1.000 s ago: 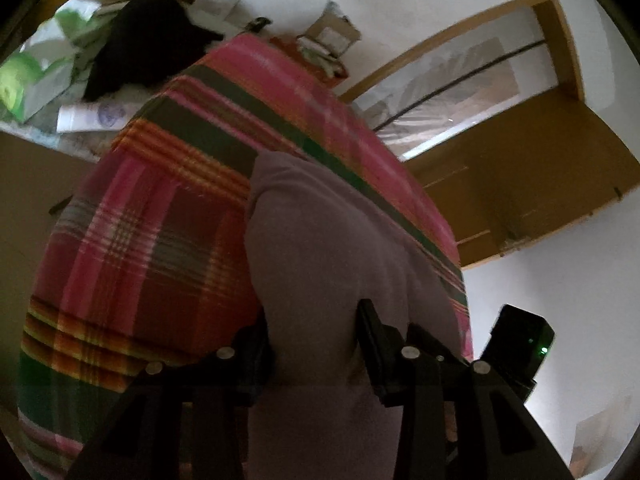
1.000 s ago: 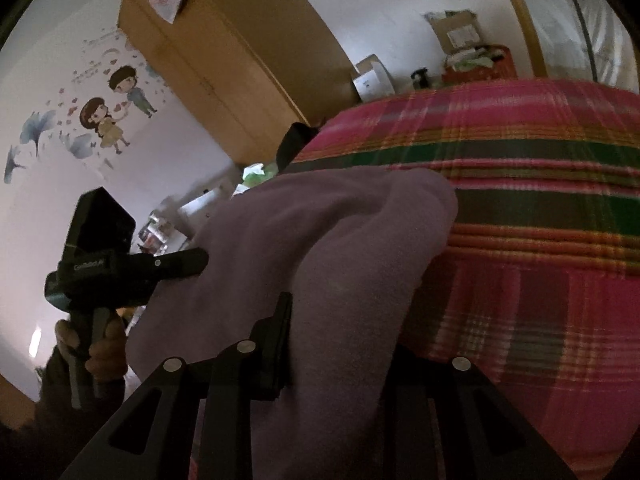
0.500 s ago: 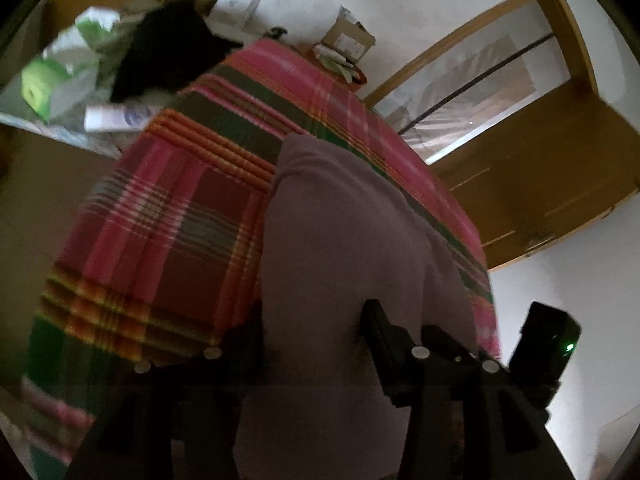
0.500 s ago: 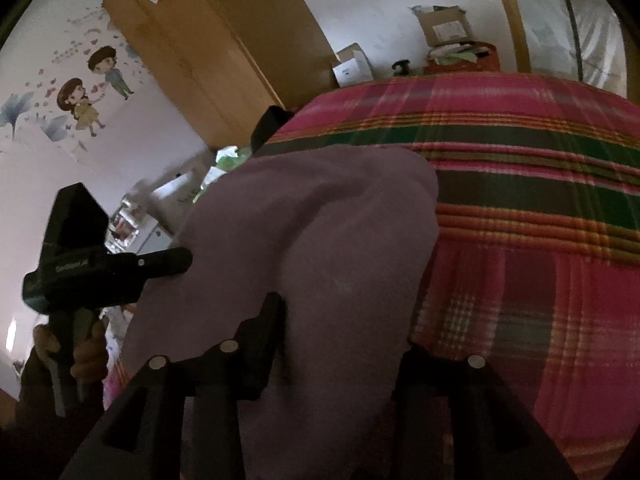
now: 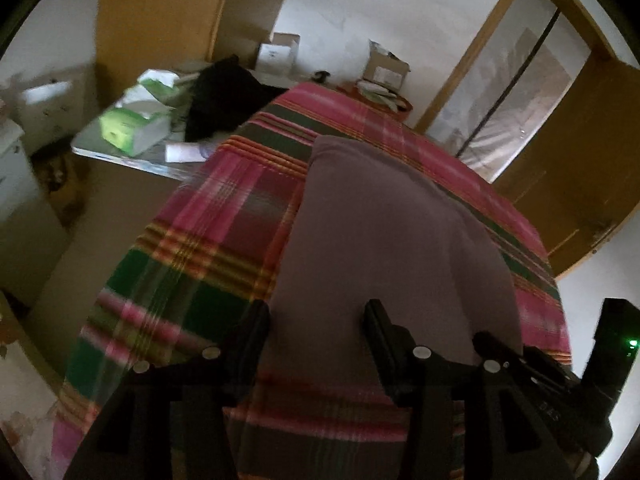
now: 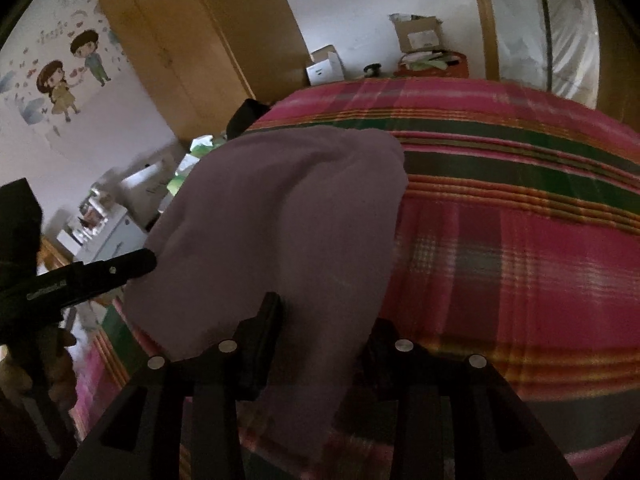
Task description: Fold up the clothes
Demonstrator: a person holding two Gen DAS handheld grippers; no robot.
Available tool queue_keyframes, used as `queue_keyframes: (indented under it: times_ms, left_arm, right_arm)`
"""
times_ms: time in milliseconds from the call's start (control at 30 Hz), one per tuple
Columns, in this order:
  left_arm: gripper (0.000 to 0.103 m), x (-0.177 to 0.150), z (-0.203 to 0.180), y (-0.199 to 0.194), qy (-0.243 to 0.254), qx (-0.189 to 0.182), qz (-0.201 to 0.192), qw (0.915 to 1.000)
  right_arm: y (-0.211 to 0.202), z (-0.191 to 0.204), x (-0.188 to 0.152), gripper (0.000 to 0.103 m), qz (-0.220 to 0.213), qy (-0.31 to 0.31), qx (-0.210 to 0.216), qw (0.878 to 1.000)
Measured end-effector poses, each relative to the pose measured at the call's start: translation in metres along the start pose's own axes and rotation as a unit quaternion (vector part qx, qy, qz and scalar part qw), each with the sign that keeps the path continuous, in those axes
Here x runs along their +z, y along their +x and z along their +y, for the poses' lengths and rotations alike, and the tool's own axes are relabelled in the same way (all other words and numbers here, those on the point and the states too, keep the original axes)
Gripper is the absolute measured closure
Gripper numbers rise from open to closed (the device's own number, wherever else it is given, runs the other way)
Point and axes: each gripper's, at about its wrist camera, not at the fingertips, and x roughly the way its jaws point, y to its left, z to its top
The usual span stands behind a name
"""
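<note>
Garment (image 5: 384,240) on bedspread (image 5: 224,216) (plaid).

— What is the left tool (image 5: 316,322) doing?
— Its two fingers stand apart, with the purple cloth (image 5: 384,232) between them.
— Where does the cloth lie?
— On a bed with a pink and green checked blanket (image 5: 208,240). Behind it sit a green box (image 5: 132,130) and something black (image 5: 224,102).
</note>
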Motion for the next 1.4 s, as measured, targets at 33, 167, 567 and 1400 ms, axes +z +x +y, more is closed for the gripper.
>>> queue_keyframes:
  times_ms: [33,167,567,1400]
  left_arm:
    - [0.053,-0.004,-0.003,-0.002,0.003,0.006,-0.003,1.0000]
    - [0.053,-0.021,-0.016,-0.009,0.027,0.029,-0.008,0.9992]
    - [0.053,-0.054,-0.032,-0.002,0.058,0.028,0.027,0.9976]
    - [0.050,-0.071,-0.051,0.005,0.095,0.062,0.004,0.9935]
  right_arm:
    - [-0.003,0.002,-0.004,0.065,-0.001,-0.004,-0.009,1.000]
    - [-0.013,0.008,-0.015,0.065,-0.008,-0.007,-0.031,0.999]
    - [-0.029,0.026,-0.046,0.044,-0.008,-0.048,-0.104,0.993]
    - [-0.025,0.025,-0.073,0.041,0.004,-0.047,-0.154,0.987]
